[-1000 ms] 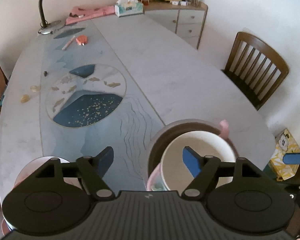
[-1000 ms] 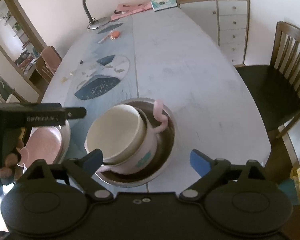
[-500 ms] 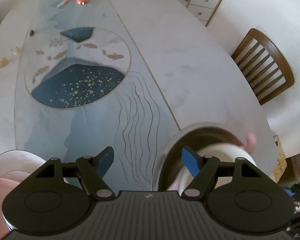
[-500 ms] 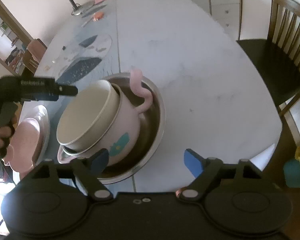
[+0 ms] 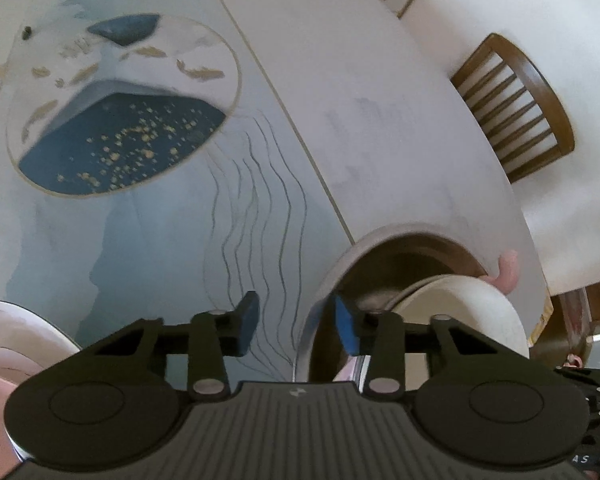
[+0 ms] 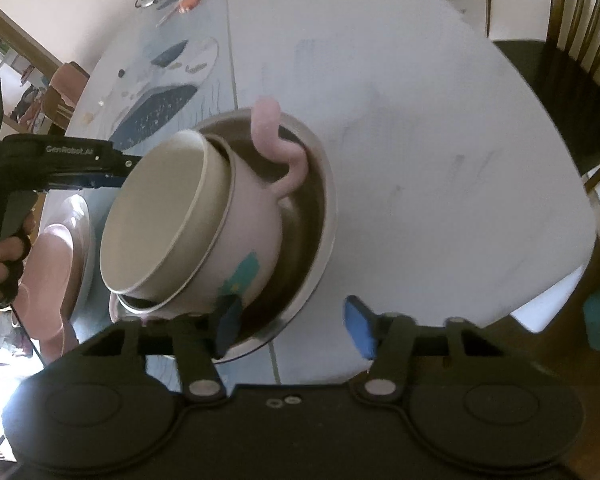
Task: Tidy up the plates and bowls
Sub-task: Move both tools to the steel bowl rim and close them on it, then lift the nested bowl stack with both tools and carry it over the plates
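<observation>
A steel bowl (image 6: 320, 216) stands on the table (image 6: 420, 120) near its front edge, half on the blue printed runner (image 5: 160, 240) and half on the bare white surface. Nested inside it, tilted toward the left of the right wrist view, is a pink bowl (image 6: 256, 236) with a curled pink handle (image 6: 276, 144) that rises above the steel rim; a cream bowl (image 6: 156, 216) is seated in the pink one, its opening facing left and up. To the left of this stack, a pink plate (image 6: 48, 276) lies on a pale plate (image 6: 85, 224). The left gripper (image 5: 296, 322) straddles the near-left rim of the steel bowl: one blue pad is outside the rim over the runner, the other is inside the bowl. Its jaws have just been closing, with the rim between them; a visible gap remains on the outer side and contact is not confirmed, so the jaws read as partly open. The right gripper (image 6: 296, 326) straddles the near rim of the same bowl on the opposite side: the left pad is inside, close to the wall of the pink bowl, the right pad is outside over the table. Its jaws have also just been closing around the rim, and the outer pad stands clear of the metal. A hand (image 6: 4, 268) grasps the handle of the left gripper at the left edge of the right wrist view. A wooden chair (image 5: 516, 104) stands beside the table at the right
</observation>
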